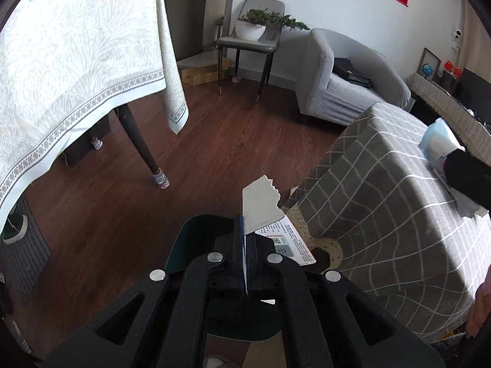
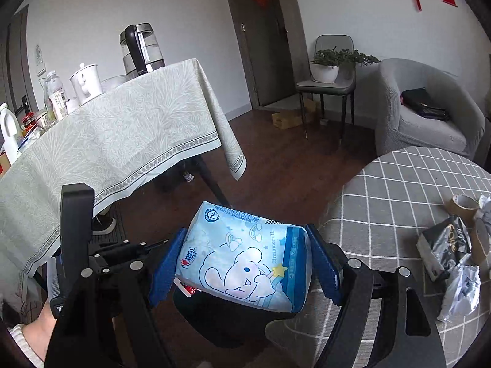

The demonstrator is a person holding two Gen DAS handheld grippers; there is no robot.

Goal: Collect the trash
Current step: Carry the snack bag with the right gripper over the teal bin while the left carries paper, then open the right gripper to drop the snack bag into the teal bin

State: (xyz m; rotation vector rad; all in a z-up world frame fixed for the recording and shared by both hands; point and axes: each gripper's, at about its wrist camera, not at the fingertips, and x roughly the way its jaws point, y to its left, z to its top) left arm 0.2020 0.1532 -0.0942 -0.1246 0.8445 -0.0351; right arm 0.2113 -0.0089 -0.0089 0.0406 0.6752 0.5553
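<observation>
Where the left tool (image 1: 245, 239) hangs over the wood floor (image 1: 190, 141), its blue pads are pressed together on a torn white scrap (image 1: 260, 205), held upright by its lower edge; a printed label slip (image 1: 291, 242) shows just behind it.

Right tool (image 2: 245, 260): jaws wide, blue pads against both ends of a light blue tissue pack (image 2: 245, 257) printed with a cartoon dog, gripped in the air beside the round bench.

Containers: a dark, round-rimmed vessel (image 1: 196, 239) lies under the left tool; whether anything is inside cannot be told. White pot (image 1: 250, 30) on the grey chair (image 1: 260, 6) holds a green plant.

Right wrist view only: round bench in grey check cloth (image 2: 399, 190) carrying a tape roll (image 2: 463, 204), a black foil packet (image 2: 445, 245) and crumpled wrappers (image 2: 463, 288); long bench (image 2: 116, 135) with kettle (image 2: 141, 49), white jug (image 2: 86, 82) and bottles (image 2: 55, 92).

Left wrist view only: the tissue pack seen at the right edge over the check cloth.
</observation>
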